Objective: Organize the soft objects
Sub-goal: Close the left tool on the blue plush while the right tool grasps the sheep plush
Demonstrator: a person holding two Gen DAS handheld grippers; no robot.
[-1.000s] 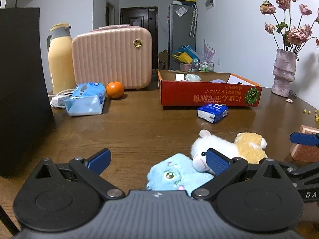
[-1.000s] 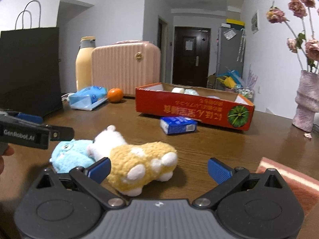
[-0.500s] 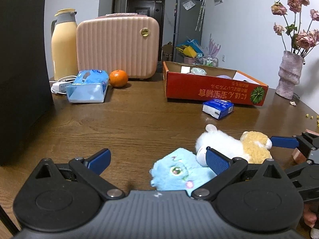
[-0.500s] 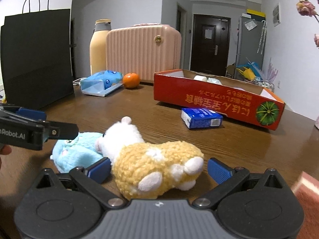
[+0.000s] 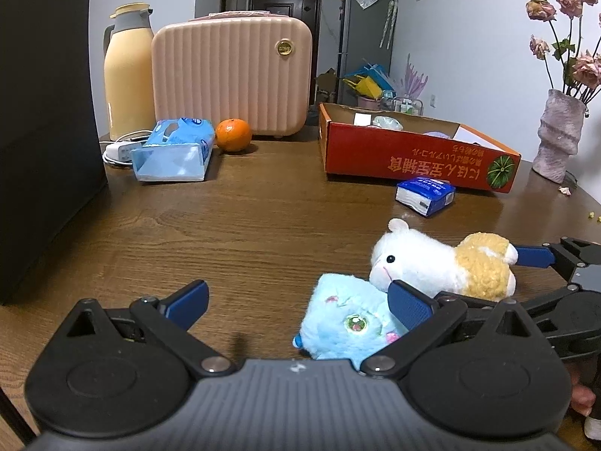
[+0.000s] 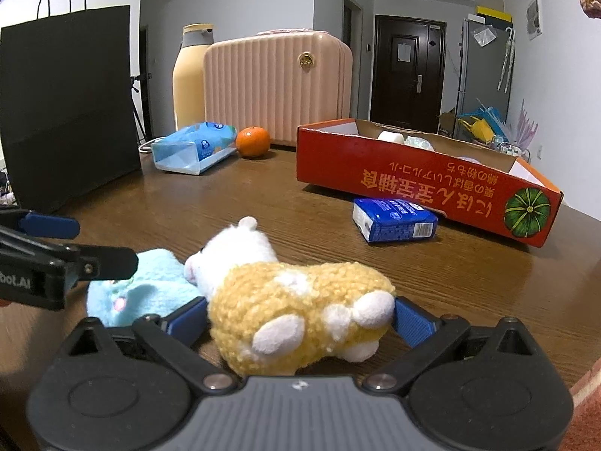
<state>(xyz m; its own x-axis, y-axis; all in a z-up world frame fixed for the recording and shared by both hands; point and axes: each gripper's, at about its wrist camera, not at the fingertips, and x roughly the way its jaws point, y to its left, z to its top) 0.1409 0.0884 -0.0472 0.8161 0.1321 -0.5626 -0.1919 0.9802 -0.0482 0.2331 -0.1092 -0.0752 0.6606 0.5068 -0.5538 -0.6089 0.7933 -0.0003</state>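
Right claw [image 6: 300, 317] spread around the yellow plush [image 6: 300, 312]; only the left view shows the left claw [image 5: 298, 300] parted by the blue plush [image 5: 345, 323].

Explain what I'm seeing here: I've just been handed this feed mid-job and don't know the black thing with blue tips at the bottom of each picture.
Each picture comes from a camera mounted on a hand-held tool, looking forward along its two blue-tipped fingers. There is no robot arm; a person holds one in each hand.

In the left view, the left tool is open, with the blue plush toy just inside its right finger. The right tool reaches in from the right edge.

In the right view, the right tool is open, its fingers on either side of the yellow-and-white plush toy but not visibly squeezing it.

On the wooden table also lie a red cardboard box, a small blue tissue pack, an orange and a pink case.
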